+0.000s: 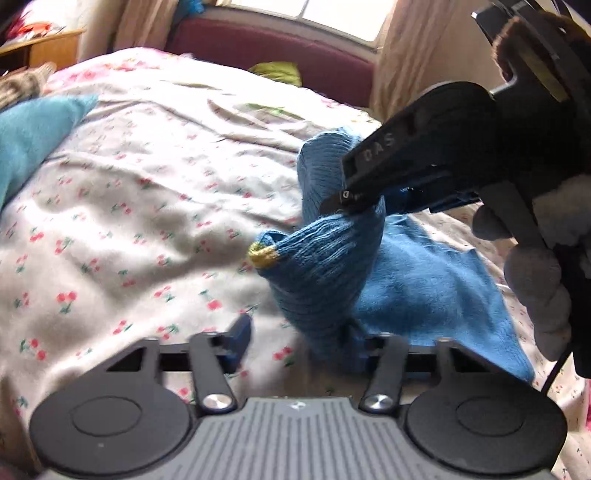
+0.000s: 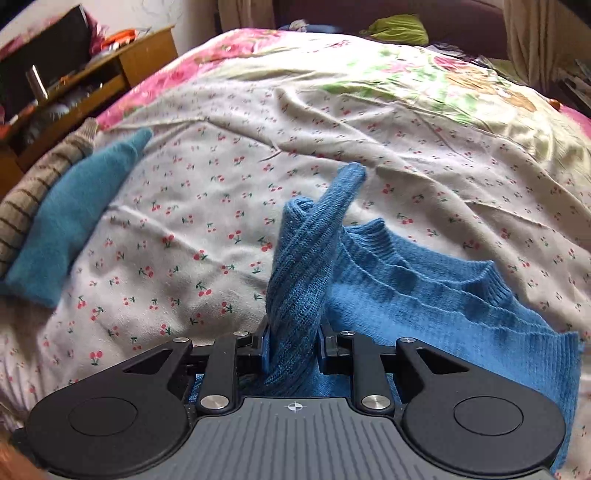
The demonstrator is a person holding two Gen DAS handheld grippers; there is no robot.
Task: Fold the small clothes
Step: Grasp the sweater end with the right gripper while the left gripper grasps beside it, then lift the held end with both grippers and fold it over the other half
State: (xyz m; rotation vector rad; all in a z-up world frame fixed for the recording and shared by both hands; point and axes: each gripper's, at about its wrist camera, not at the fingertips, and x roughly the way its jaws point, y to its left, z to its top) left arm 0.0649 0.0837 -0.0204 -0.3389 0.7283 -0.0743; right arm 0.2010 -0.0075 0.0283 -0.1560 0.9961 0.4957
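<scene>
A small blue knit sweater (image 2: 443,302) lies on the cherry-print bedsheet (image 2: 207,236). My right gripper (image 2: 293,350) is shut on a bunched fold of the sweater, and a sleeve stands up from its jaws. In the left wrist view the right gripper (image 1: 347,201) holds the sweater (image 1: 332,266) raised; a yellow-edged cuff (image 1: 263,255) hangs out to the left. My left gripper (image 1: 299,345) is open; its left fingertip (image 1: 240,332) is free, and the right one is hidden behind the hanging knit.
A folded teal garment (image 2: 70,221) lies on a striped sweater (image 2: 33,199) at the bed's left. A wooden shelf (image 2: 92,85) stands beyond the bed. A green cloth (image 2: 399,27) lies by the maroon headboard (image 1: 273,48). A gloved hand (image 1: 535,280) grips the right tool.
</scene>
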